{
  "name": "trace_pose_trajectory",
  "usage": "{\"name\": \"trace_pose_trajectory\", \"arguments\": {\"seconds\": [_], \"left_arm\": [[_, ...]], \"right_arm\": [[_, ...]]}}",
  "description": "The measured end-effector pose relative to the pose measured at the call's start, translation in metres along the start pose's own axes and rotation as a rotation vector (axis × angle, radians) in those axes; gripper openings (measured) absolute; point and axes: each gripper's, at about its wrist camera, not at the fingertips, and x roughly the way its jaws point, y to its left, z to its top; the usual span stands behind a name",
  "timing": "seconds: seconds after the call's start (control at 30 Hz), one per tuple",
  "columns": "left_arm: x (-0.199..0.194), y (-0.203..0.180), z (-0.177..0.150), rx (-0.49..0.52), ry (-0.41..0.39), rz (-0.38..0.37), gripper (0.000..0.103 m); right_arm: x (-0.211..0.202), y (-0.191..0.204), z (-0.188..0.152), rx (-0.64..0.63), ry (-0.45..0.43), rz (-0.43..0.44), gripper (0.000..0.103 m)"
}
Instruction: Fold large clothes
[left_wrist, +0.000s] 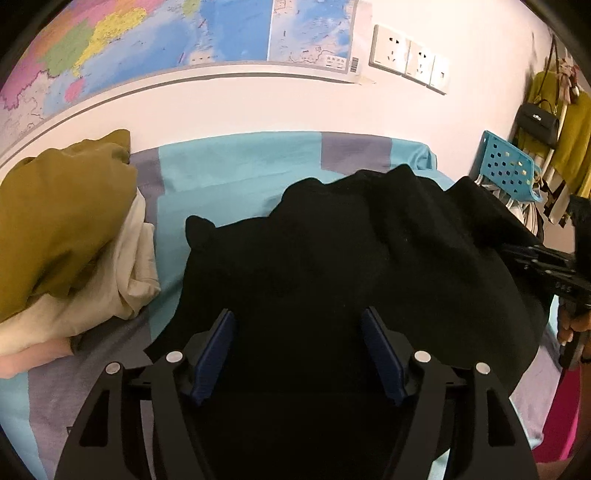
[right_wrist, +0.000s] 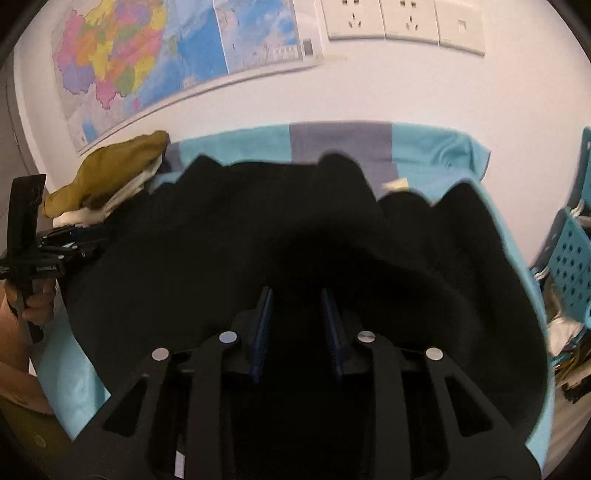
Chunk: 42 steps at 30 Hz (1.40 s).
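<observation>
A large black garment (left_wrist: 351, 243) lies rumpled on the turquoise and grey bedsheet (left_wrist: 229, 166). It also fills the middle of the right wrist view (right_wrist: 229, 236). My left gripper (left_wrist: 299, 317) is open, its blue pads (left_wrist: 218, 350) spread wide just above the garment's near part. My right gripper (right_wrist: 297, 295) is open with a narrower gap, and a raised fold of the black cloth sits just ahead of it; whether cloth lies between the pads I cannot tell. Each gripper shows at the edge of the other's view.
A pile of olive and cream clothes (left_wrist: 66, 229) lies at the left on the bed. A blue perforated basket (left_wrist: 509, 166) stands off the bed's right end. A map (left_wrist: 147, 33) and wall sockets (left_wrist: 410, 55) are on the wall behind.
</observation>
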Motion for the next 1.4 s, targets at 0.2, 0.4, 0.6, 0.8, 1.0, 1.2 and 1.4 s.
{"name": "trace_pose_trajectory", "arguments": {"seconds": [0.2, 0.4, 0.6, 0.8, 1.0, 1.2, 1.4], "left_arm": [[-0.041, -0.007, -0.014, 0.054, -0.091, -0.001, 0.069], [-0.037, -0.013, -0.034, 0.069, -0.050, -0.021, 0.070], [-0.021, -0.011, -0.033, 0.034, -0.026, 0.008, 0.077], [-0.032, -0.015, -0.034, 0.023, -0.037, 0.042, 0.077], [-0.042, -0.018, -0.038, 0.021, -0.043, 0.083, 0.076], [-0.049, -0.013, -0.044, 0.000, -0.044, 0.088, 0.076], [-0.065, 0.004, -0.051, -0.063, -0.061, 0.076, 0.077]], "right_arm": [[-0.045, 0.028, 0.009, -0.022, -0.118, 0.040, 0.038], [-0.014, 0.077, 0.004, -0.134, -0.031, 0.183, 0.041], [0.027, 0.074, 0.001, -0.094, 0.047, 0.163, 0.042], [-0.013, 0.086, 0.009, -0.120, -0.049, 0.132, 0.051], [-0.031, 0.131, 0.007, -0.268, -0.073, 0.218, 0.060], [0.015, 0.164, -0.004, -0.374, 0.053, 0.219, 0.060], [0.041, 0.158, 0.000, -0.306, 0.097, 0.209, 0.058]]}}
